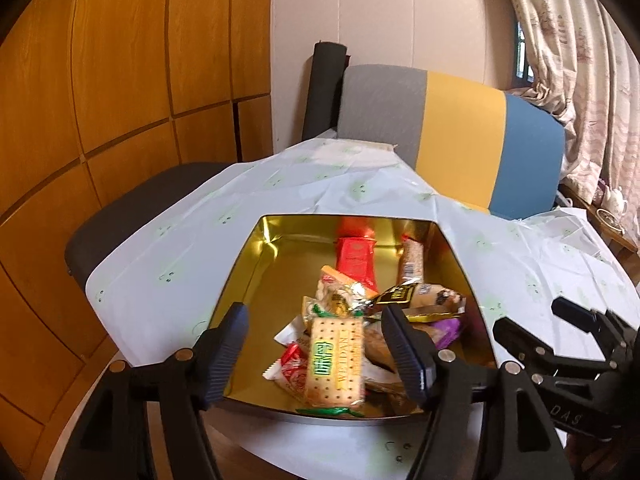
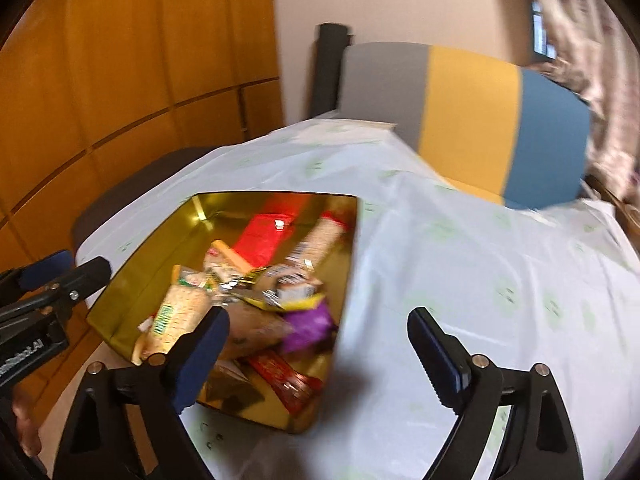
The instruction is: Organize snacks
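An open gold tin (image 1: 256, 240) (image 2: 120, 304) stands on the white tablecloth and holds several wrapped snacks. Among them are a cracker packet (image 1: 336, 360) (image 2: 180, 308), a red packet (image 1: 354, 260) (image 2: 260, 240) and a purple packet (image 1: 450, 330) (image 2: 308, 324). My left gripper (image 1: 314, 312) hangs open over the tin's near side, with the cracker packet lying in the tin below its fingers, untouched. My right gripper (image 2: 318, 316) is open and empty, straddling the tin's right wall. Each gripper shows at the edge of the other's view: right gripper (image 1: 560, 320), left gripper (image 2: 60, 268).
The tablecloth (image 1: 320, 176) has green prints and wrinkles. A chair with a grey, yellow and blue back (image 1: 460, 132) stands behind the table, and a dark seat (image 1: 132, 216) at the left. Wooden panelling (image 1: 100, 80) fills the left; curtains (image 1: 580, 60) and a teapot (image 1: 614, 196) are at the right.
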Motion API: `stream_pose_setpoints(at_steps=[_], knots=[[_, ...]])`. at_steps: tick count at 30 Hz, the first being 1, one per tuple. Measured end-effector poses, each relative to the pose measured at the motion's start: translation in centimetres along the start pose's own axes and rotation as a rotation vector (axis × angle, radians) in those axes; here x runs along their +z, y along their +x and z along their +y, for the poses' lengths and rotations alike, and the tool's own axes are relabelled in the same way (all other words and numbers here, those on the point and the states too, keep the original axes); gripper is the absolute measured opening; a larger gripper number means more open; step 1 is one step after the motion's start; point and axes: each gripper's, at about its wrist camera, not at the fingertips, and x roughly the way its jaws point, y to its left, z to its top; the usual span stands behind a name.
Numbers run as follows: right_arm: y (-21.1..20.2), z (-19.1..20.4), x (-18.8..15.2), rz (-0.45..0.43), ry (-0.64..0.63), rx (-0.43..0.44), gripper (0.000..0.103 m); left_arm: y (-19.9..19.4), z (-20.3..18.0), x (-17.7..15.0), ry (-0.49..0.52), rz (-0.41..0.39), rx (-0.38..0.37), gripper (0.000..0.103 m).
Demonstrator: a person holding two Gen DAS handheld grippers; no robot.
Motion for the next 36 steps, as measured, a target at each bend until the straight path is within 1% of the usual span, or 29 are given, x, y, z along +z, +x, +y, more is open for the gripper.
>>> stream_pose_setpoints(at_steps=[5,9,12,15,18,21,24,28,32,36], knots=[[-0.9,-0.7,-1.0,-0.009,0.028,-0.037,0.093,-0.6,-1.0,-0.2,0.012,-0.012,-0.021,0.070],[-1.1,-0.7,-1.4,-0.012,0.031,-0.038,0.093,-0.9,-1.9,-0.2,0.030,-0.018,-0.005,0.070],[-1.2,-0.8,-1.5,-0.012,0.033,-0.033,0.093,-1.2,-1.9,-0.3,0.011,-0.022,-0.015,0.070],[-1.2,-0.9,-1.7,-0.013,0.037,-0.035,0.093,-1.5,-1.8,-0.2,0.000,-0.042,0.014,0.070],[-1.2,-1.1,-1.8,-0.008,0.045,-0.034,0.094,-1.5,-1.5,-0.2,-0.022,-0.046,0.031,0.070],[-1.3,-1.2,-1.9,-0.008,0.050,-0.033,0.094,-1.5,-1.5,-0.2,-0.021,-0.051,0.054,0.070],[-1.5,-1.1,-2.0,-0.020,0.047,-0.037,0.094,-1.6,-1.5,-0.3,-0.013,-0.058,0.063,0.070],[-1.6,-0.9,-2.0,-0.027,0.033,-0.037,0.094,-1.4,-1.3,-0.3,-0.022,-0.048,0.065,0.070],[-1.7,-0.8,-2.1,-0.028,0.035,-0.035,0.094,-1.6,-1.4,-0.3,0.002,-0.060,0.093,0.070],[-1.7,-0.8,-2.1,-0.025,0.036,-0.033,0.094,-1.6,-1.2,-0.3,-0.008,-0.056,0.091,0.070]])
